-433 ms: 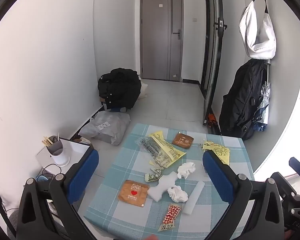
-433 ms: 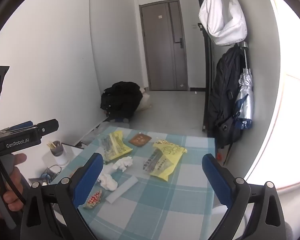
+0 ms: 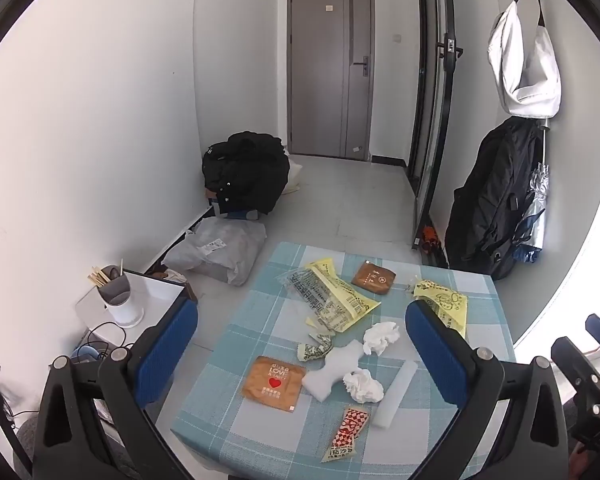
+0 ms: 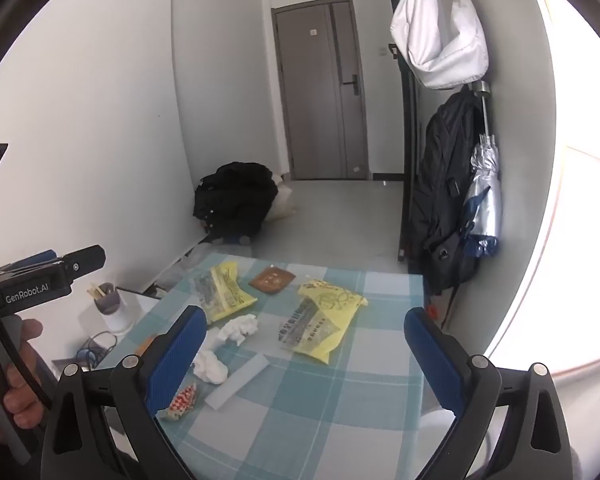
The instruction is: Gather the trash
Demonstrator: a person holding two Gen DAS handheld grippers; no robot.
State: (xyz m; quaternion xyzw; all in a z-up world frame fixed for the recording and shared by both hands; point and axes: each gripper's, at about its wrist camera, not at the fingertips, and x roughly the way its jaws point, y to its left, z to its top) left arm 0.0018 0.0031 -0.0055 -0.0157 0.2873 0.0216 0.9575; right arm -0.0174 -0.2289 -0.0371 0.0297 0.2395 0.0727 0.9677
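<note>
My left claw (image 3: 302,344) hung above the near left part of the tabletop (image 3: 236,420) with its jaws spread wide and nothing between them. My right claw (image 4: 306,344) was likewise wide apart and empty, tilted down over the near right part. The trash lay scattered on the checked cloth. Nearest my left claw were a brown packet with a red heart (image 3: 273,382), a white foam piece (image 3: 332,368), two crumpled tissues (image 3: 363,386) and a red-and-white sachet (image 3: 346,434). A white foam strip (image 3: 394,394) lay just right of them. Farther off sat a yellow wrapper (image 3: 332,300), a small brown packet (image 3: 373,277) and, to the right, a second yellow wrapper (image 3: 446,300). Left of the tabletop a cup of chopsticks (image 3: 116,300) stood on a white stand.
</note>
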